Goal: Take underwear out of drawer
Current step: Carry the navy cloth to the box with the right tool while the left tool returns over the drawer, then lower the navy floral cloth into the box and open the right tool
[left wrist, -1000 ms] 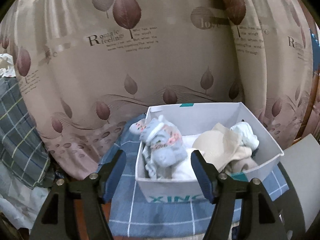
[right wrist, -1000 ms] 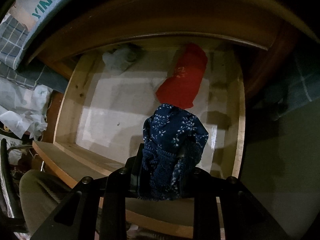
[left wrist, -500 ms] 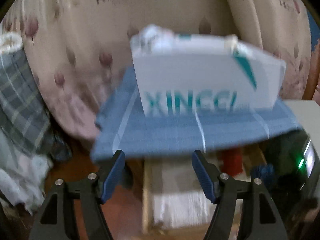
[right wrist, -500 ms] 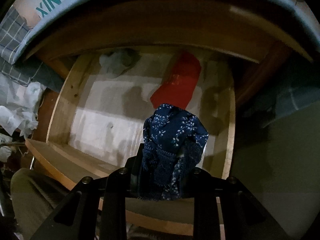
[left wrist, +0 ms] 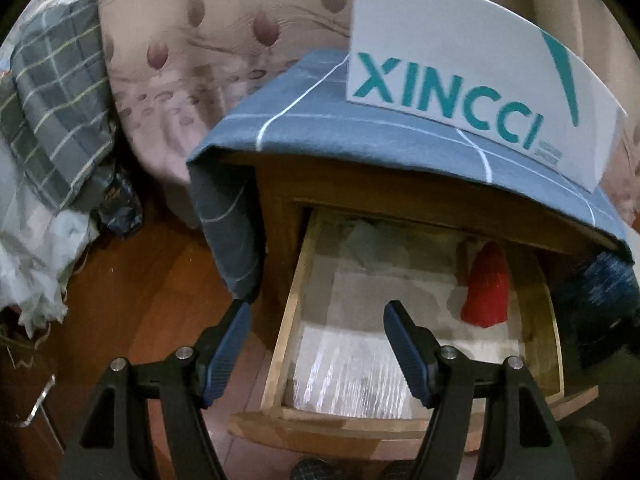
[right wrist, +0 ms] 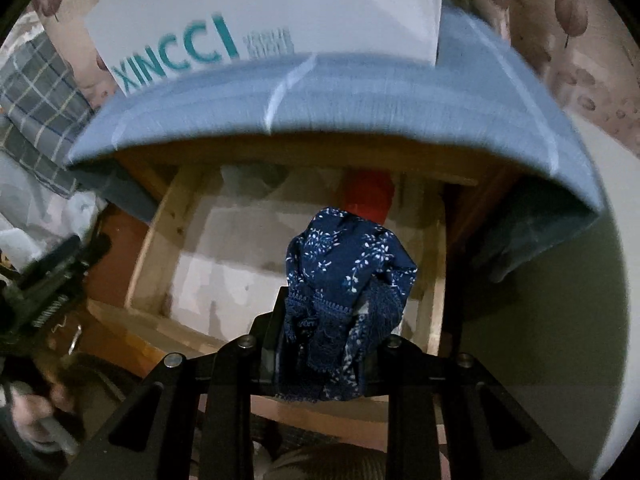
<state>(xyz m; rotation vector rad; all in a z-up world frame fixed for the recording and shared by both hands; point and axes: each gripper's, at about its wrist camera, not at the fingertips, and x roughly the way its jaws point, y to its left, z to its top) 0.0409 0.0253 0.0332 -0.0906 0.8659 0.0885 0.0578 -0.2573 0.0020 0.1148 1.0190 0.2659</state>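
Navy floral underwear with lace trim [right wrist: 346,292] sits bunched in the centre of the right wrist view, pinched between the narrowly closed jaws of the right gripper [right wrist: 320,344]. A second ago that bundle hung low over the pale lining of the open wooden drawer [left wrist: 296,304]; now the blue checked cloth [right wrist: 320,96] and the white cardboard box printed XINCCI [right wrist: 256,12] fill the top of that frame, so the garment has been lifted towards the cabinet top and this piece looks as good as out.

On the other side, the left gripper [left wrist: 316,344] has swung from facing the box's contents to looking down into the drawer, its blue-padded jaws spread wide with nothing between them. My reading is that it is lining up for the next piece.

A red folded garment [left wrist: 486,292] lies at the right of the drawer in the left wrist view, and a pale grey crumpled item [left wrist: 376,240] sits at the back in shadow; what kind of clothing it is cannot be made out. The cabinet's overhang cuts off the drawer's rear edge. At the lower left of the right wrist view, a blurred hand [right wrist: 36,420] is only partly visible.
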